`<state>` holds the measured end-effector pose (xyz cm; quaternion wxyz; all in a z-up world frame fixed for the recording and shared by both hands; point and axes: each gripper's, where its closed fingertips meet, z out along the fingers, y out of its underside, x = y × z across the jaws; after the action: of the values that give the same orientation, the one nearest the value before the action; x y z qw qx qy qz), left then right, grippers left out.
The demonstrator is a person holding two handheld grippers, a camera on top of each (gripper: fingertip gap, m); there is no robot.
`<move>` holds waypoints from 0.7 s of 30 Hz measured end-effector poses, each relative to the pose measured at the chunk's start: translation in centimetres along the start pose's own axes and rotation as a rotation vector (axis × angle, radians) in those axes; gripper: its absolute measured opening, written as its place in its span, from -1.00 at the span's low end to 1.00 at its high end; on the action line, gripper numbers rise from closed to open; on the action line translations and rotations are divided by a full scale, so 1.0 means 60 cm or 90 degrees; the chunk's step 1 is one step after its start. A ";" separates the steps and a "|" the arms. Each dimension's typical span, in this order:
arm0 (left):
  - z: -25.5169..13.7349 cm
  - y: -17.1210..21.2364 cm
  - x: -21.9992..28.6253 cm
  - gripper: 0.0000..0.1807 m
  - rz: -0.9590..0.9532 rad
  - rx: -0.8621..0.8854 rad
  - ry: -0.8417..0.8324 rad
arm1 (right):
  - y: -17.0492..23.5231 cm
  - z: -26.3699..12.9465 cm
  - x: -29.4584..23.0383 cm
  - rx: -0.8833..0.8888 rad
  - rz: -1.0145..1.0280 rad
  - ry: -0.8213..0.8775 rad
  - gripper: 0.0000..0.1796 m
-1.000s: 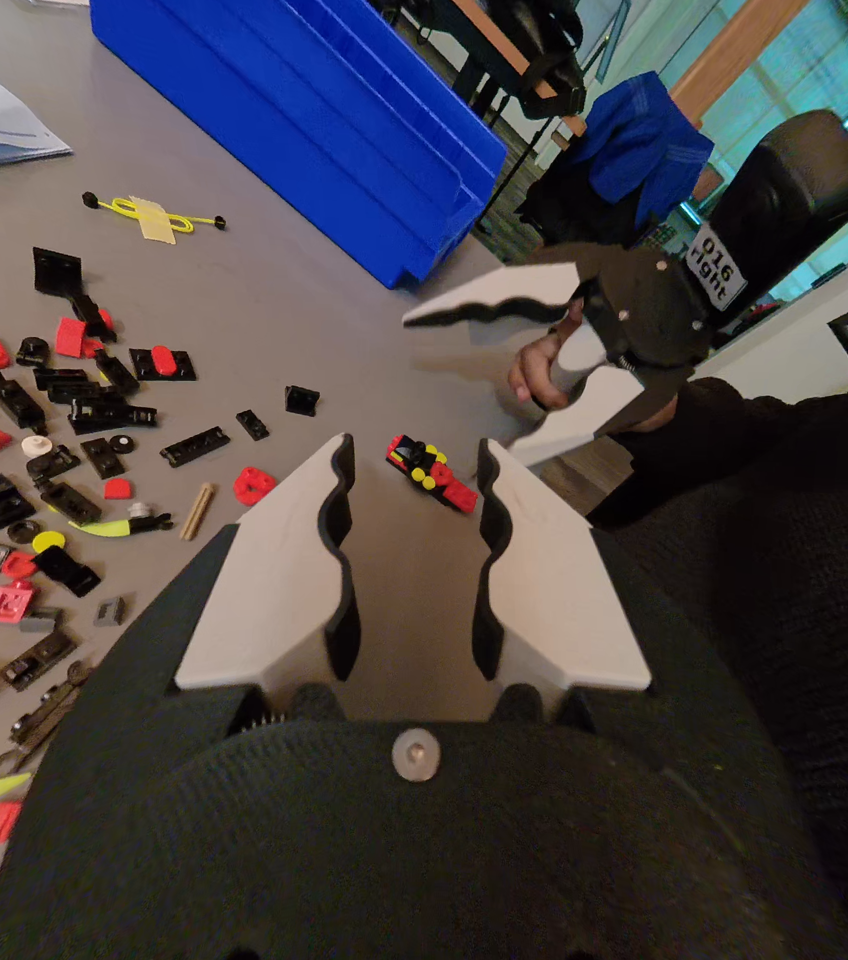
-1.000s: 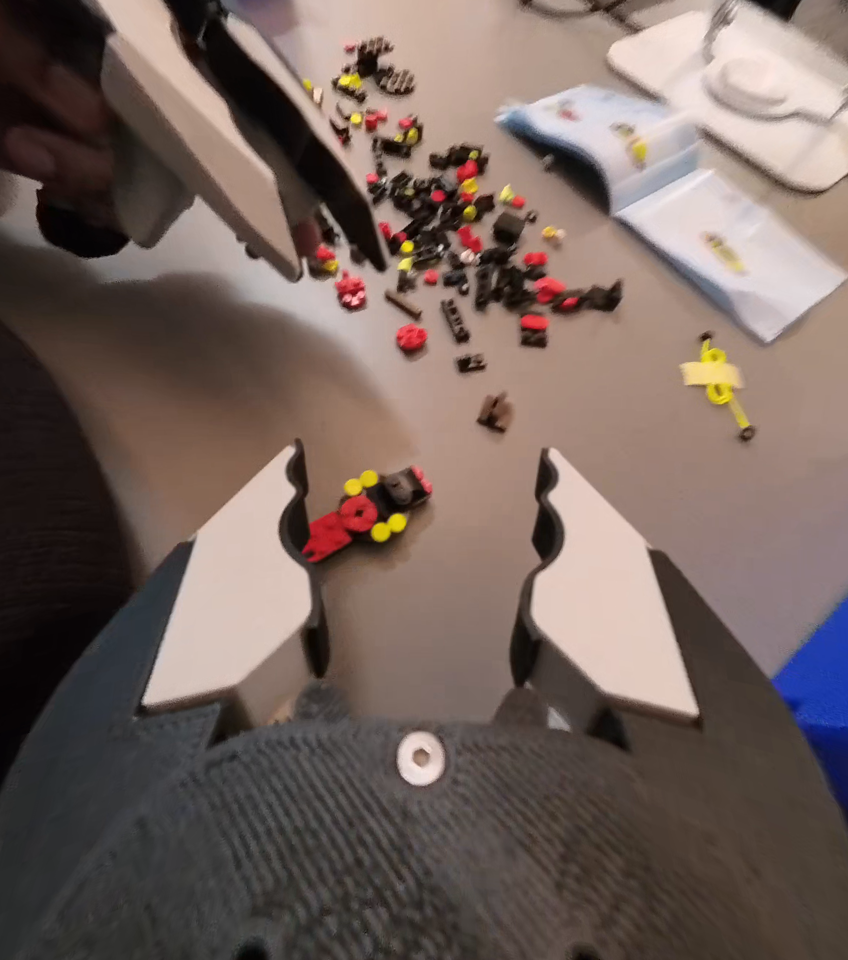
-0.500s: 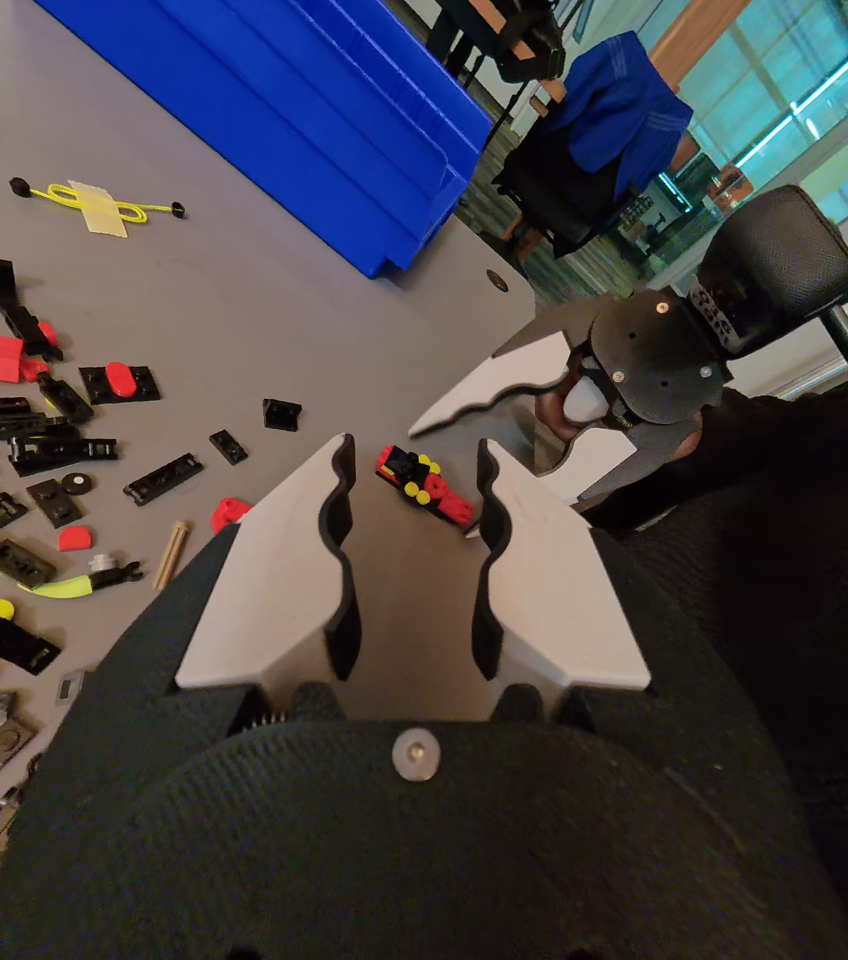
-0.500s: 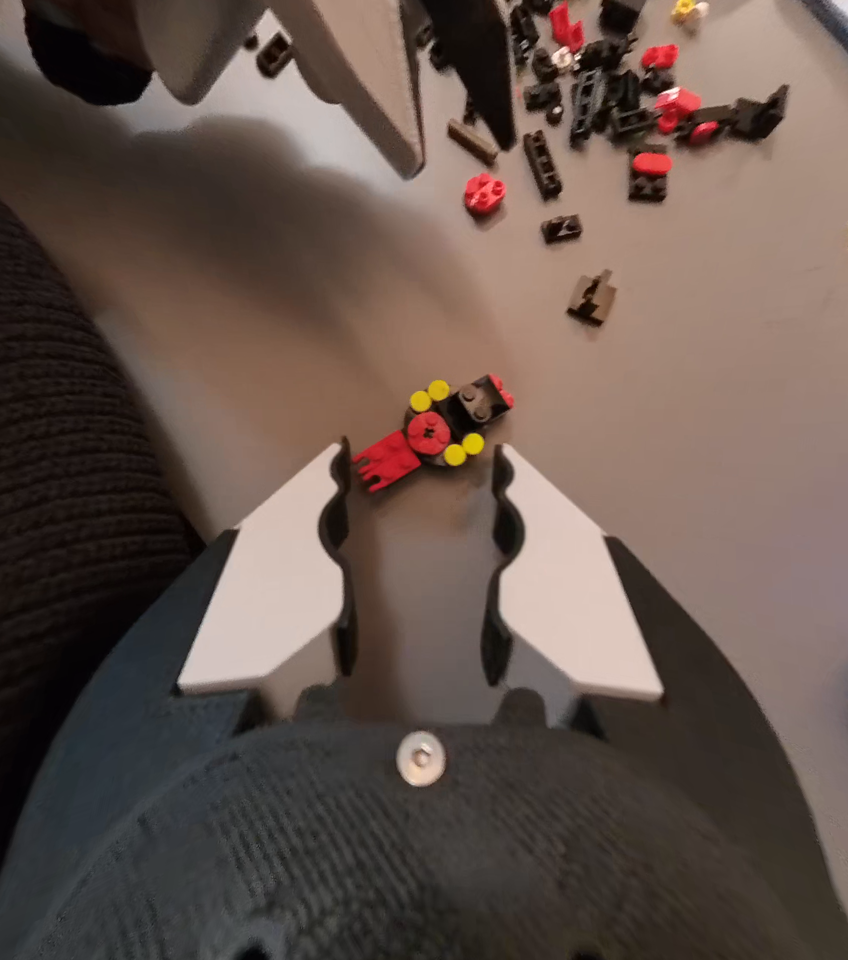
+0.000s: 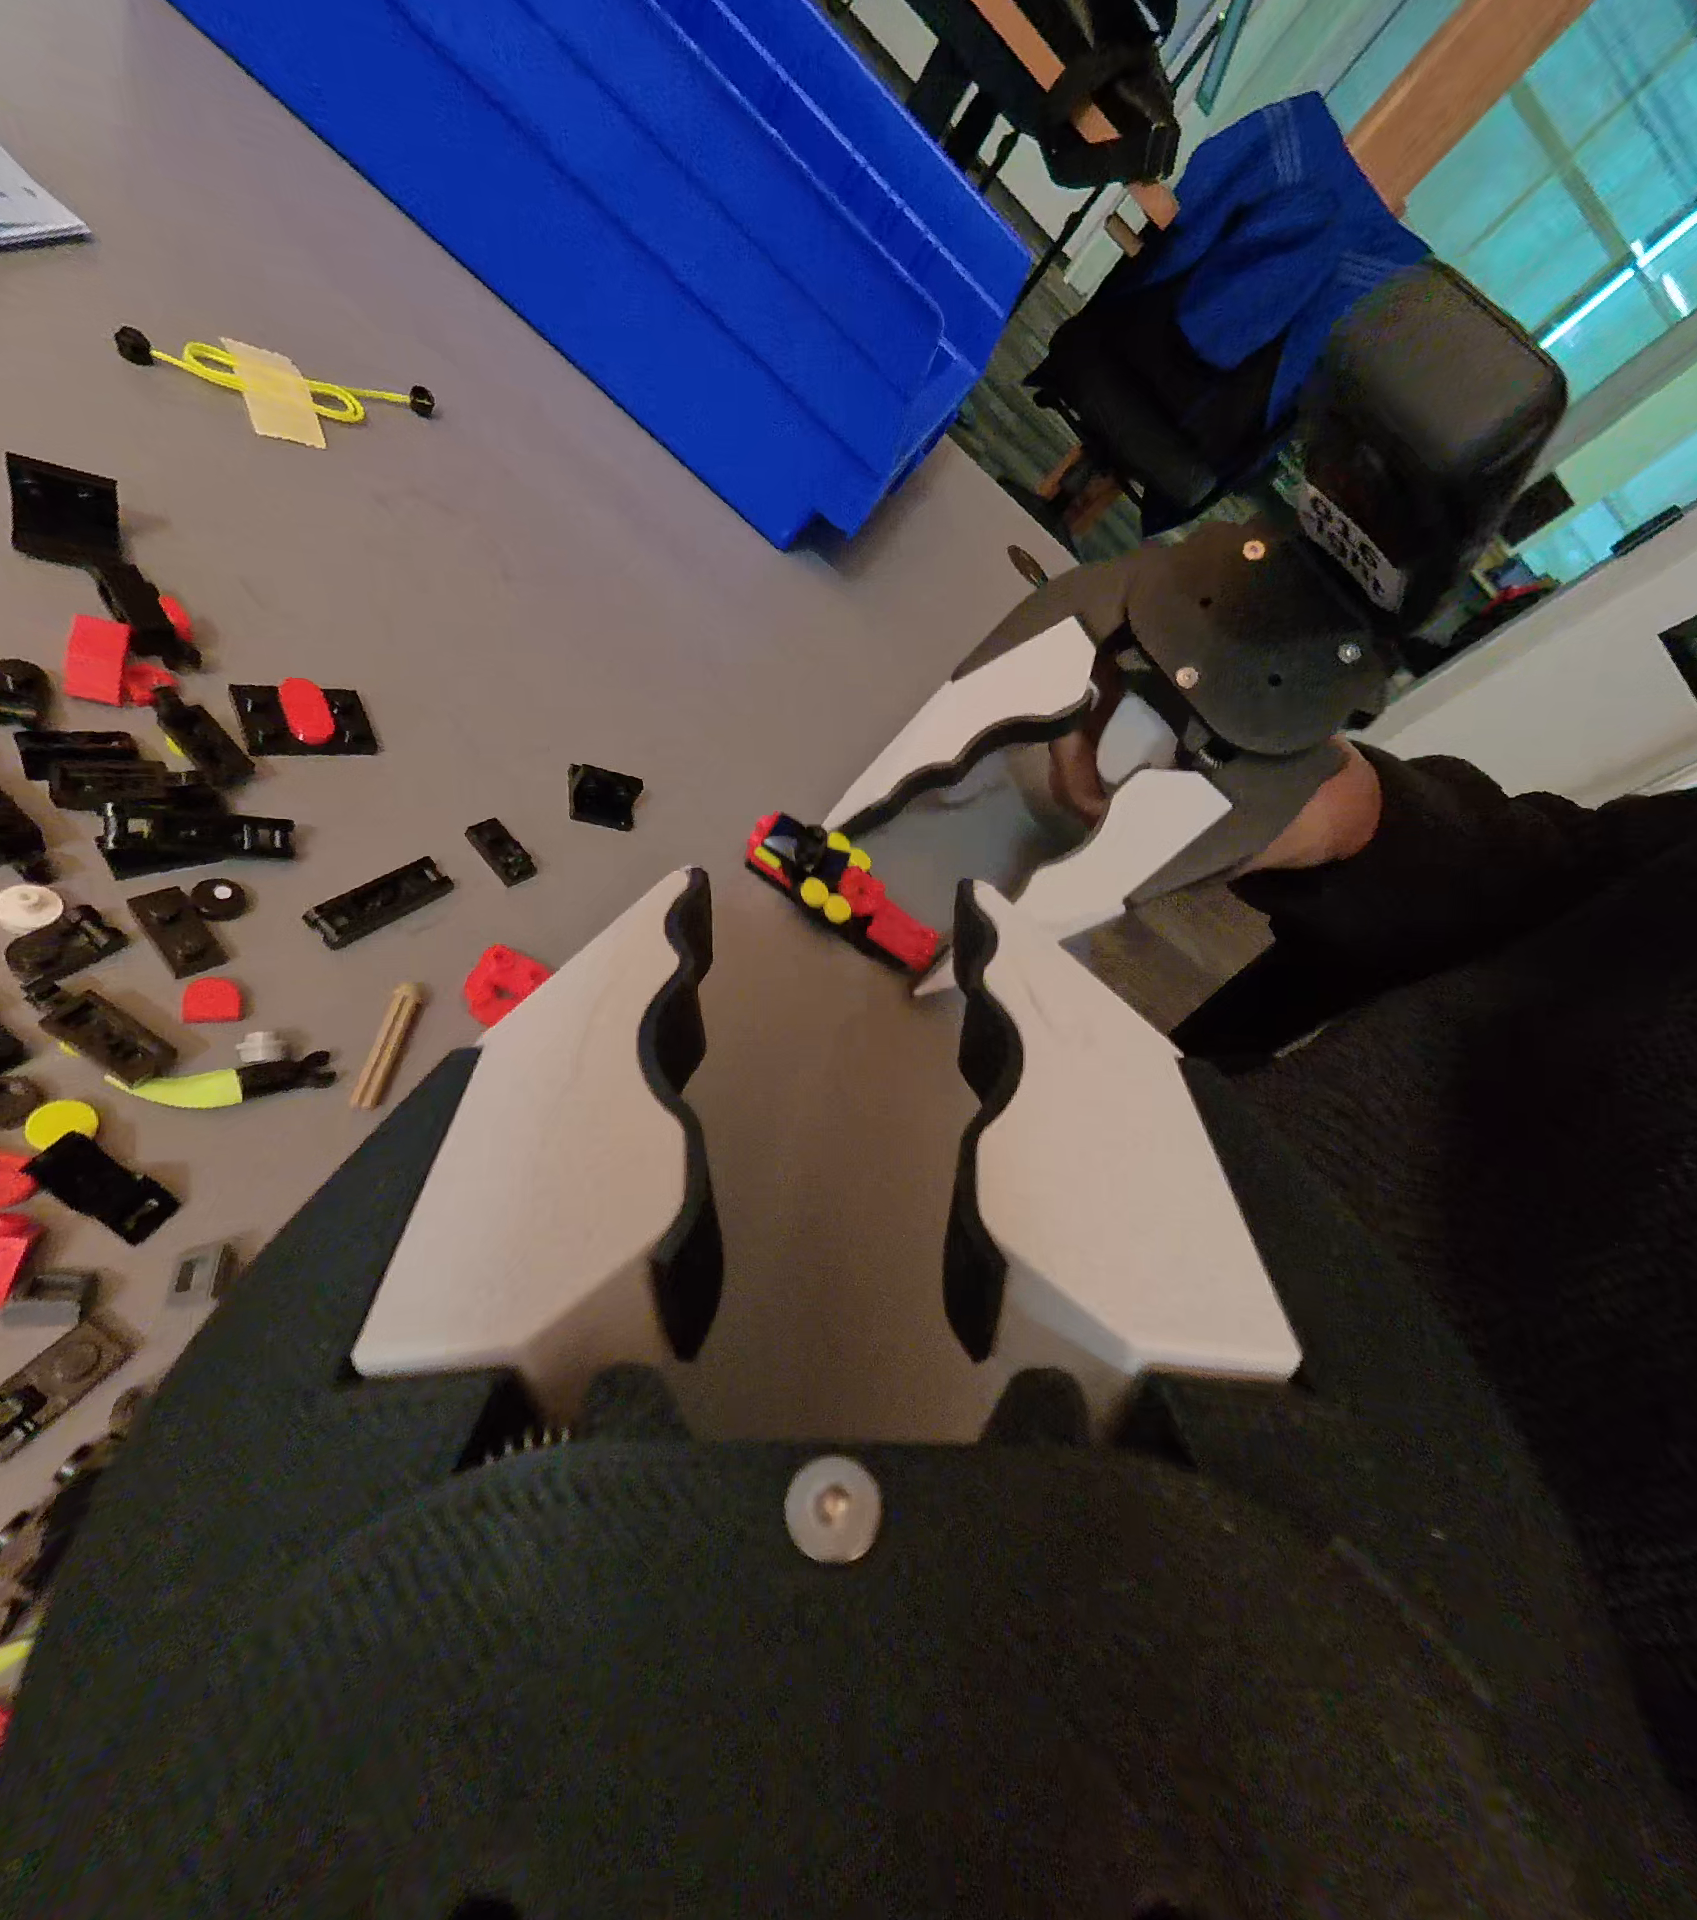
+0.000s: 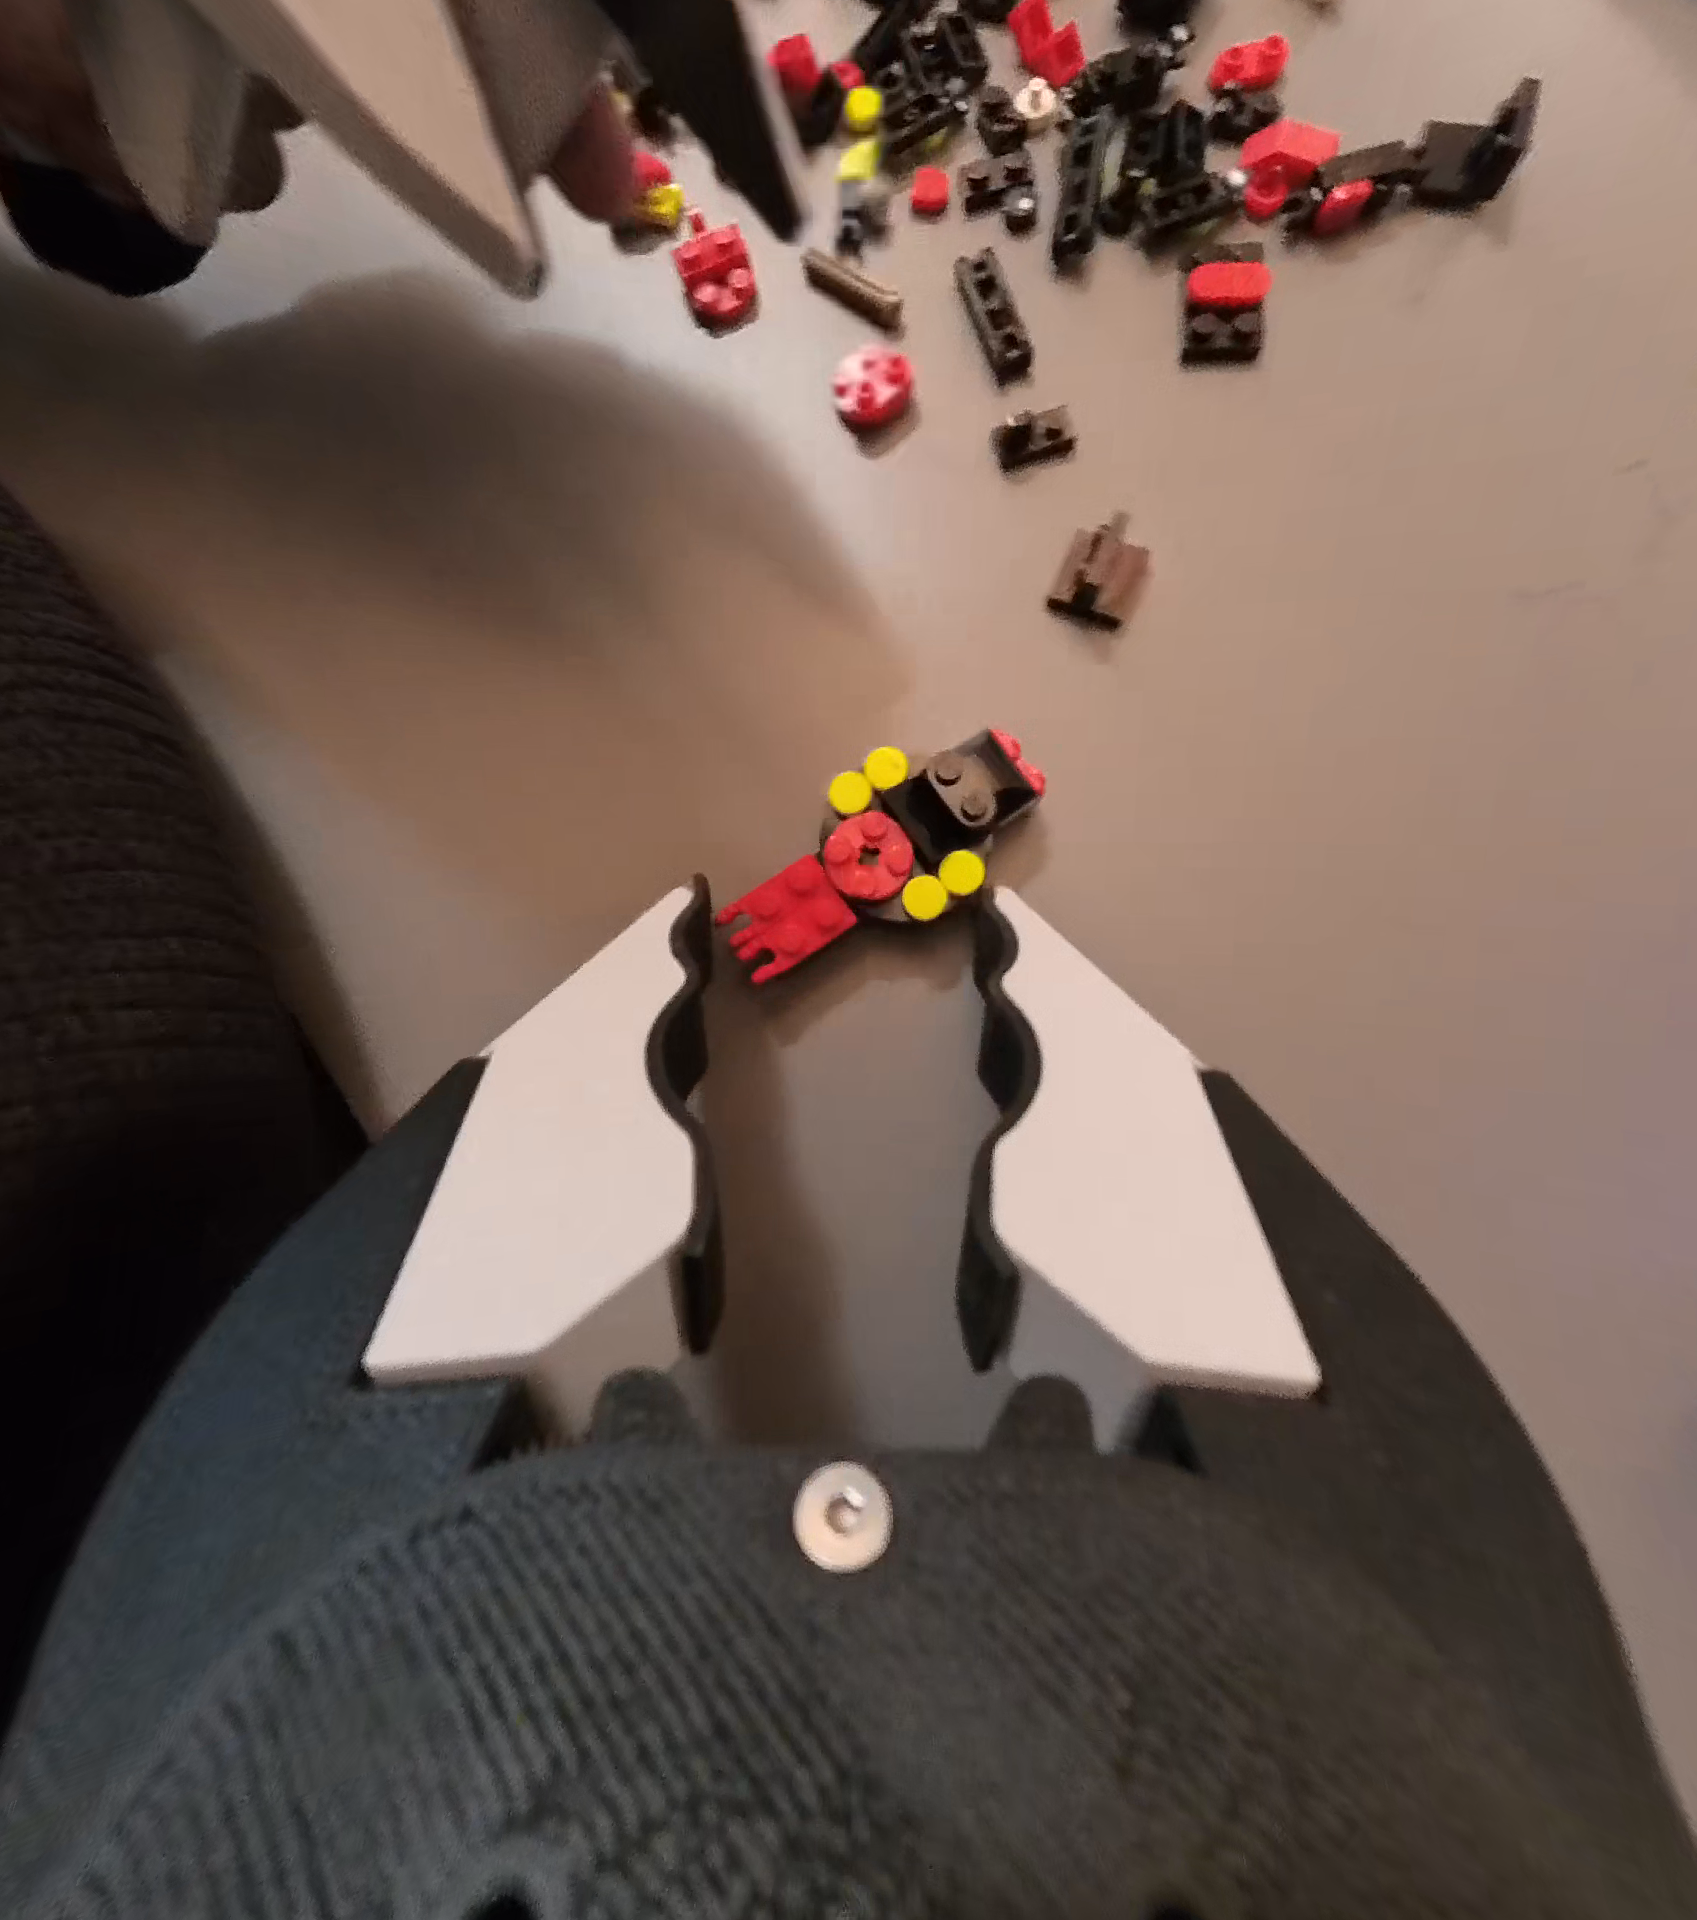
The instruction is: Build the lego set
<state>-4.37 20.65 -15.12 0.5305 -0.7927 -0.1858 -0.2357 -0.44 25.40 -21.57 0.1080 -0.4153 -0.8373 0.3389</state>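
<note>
In the right wrist view, the right claw (image 6: 842,909) is nearest, its jaws apart and empty, tips low over the grey table (image 6: 1395,727). The small red, black and yellow assembly (image 6: 885,847) lies flat on the table just past the tips, at 12 o'clock. Its red toothed end sits almost against the left tip, and a yellow stud is just beside the right tip.

The assembly looks longer than the gap between the tips and lies slantwise across it. If the claw closes as it stands, I judge one tip would catch the red end first and spin or skid the piece away. A hard squeeze could also pop off the yellow studs.

In the left wrist view, the left claw (image 5: 828,894) is also parted and holds nothing, facing the same assembly (image 5: 839,896) from the other side. The two claws are close enough to collide over it.

Farther off, at 10 to 1 o'clock in the right wrist view, the loose bricks (image 6: 1114,156) lie scattered; a stray sweep could knock them about.
</note>
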 end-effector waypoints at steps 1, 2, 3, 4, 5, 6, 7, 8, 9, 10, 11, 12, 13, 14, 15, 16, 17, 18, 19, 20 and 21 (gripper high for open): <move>-0.002 0.000 0.000 -0.51 0.000 0.001 -0.002 | 0.001 -0.003 0.008 0.002 0.010 0.003 -0.43; -0.004 0.001 -0.001 -0.51 -0.001 0.003 -0.004 | 0.002 -0.005 0.016 0.003 0.018 0.005 -0.40; -0.005 0.001 -0.001 -0.51 -0.003 0.004 -0.005 | 0.003 -0.007 0.023 0.003 0.024 0.006 -0.38; -0.007 0.001 -0.002 -0.51 -0.005 0.006 -0.006 | 0.003 -0.009 0.029 0.005 0.031 0.008 -0.35; -0.009 0.001 -0.002 -0.51 -0.008 0.008 -0.007 | 0.002 -0.010 0.031 0.011 0.037 0.004 -0.32; -0.011 0.001 -0.003 -0.51 -0.011 0.010 -0.007 | -0.002 -0.010 0.030 0.018 0.044 -0.004 -0.30; -0.013 0.001 -0.003 -0.51 -0.014 0.012 -0.007 | -0.007 -0.009 0.026 0.026 0.049 -0.014 -0.28; -0.014 0.001 -0.003 -0.51 -0.018 0.015 -0.006 | -0.011 -0.006 0.023 0.030 0.049 -0.020 -0.27; -0.015 0.001 -0.003 -0.51 -0.022 0.016 -0.006 | -0.013 -0.003 0.019 0.028 0.044 -0.023 -0.28; -0.016 0.001 -0.004 -0.51 -0.025 0.017 -0.005 | -0.012 0.002 0.017 0.021 0.033 -0.021 -0.27; -0.017 0.002 -0.004 -0.51 -0.028 0.016 -0.005 | -0.013 0.006 0.017 0.020 0.019 -0.013 -0.31; -0.017 0.004 -0.005 -0.51 -0.028 0.013 -0.006 | -0.015 0.009 0.016 0.018 0.006 -0.006 -0.33; -0.017 0.006 -0.005 -0.51 -0.023 0.010 -0.009 | -0.016 0.012 0.013 0.015 -0.005 -0.004 -0.35; -0.017 0.008 -0.005 -0.51 -0.017 0.006 -0.012 | -0.019 0.015 0.008 0.017 -0.013 -0.010 -0.35; -0.016 0.009 -0.005 -0.51 -0.011 0.002 -0.015 | -0.023 0.019 -0.002 0.021 -0.021 -0.025 -0.36; -0.015 0.012 -0.005 -0.51 -0.007 -0.002 -0.017 | -0.027 0.023 -0.015 0.026 -0.029 -0.045 -0.35; -0.014 0.014 -0.004 -0.51 -0.004 -0.007 -0.017 | -0.030 0.026 -0.028 0.031 -0.040 -0.066 -0.33; -0.013 0.015 -0.004 -0.51 -0.004 -0.011 -0.016 | -0.031 0.029 -0.043 0.033 -0.056 -0.088 -0.32; -0.012 0.017 -0.004 -0.51 -0.006 -0.013 -0.015 | -0.031 0.031 -0.055 0.034 -0.077 -0.103 -0.33; -0.012 0.017 -0.004 -0.51 -0.008 -0.014 -0.014 | -0.030 0.032 -0.061 0.032 -0.098 -0.105 -0.33; -0.011 0.017 -0.004 -0.51 -0.010 -0.014 -0.013 | -0.029 0.033 -0.063 0.028 -0.119 -0.098 -0.34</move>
<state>-4.14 19.62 -15.82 0.5180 -0.7995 -0.1946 -0.2337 -0.05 20.80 -21.55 0.0835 -0.3061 -0.8705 0.3762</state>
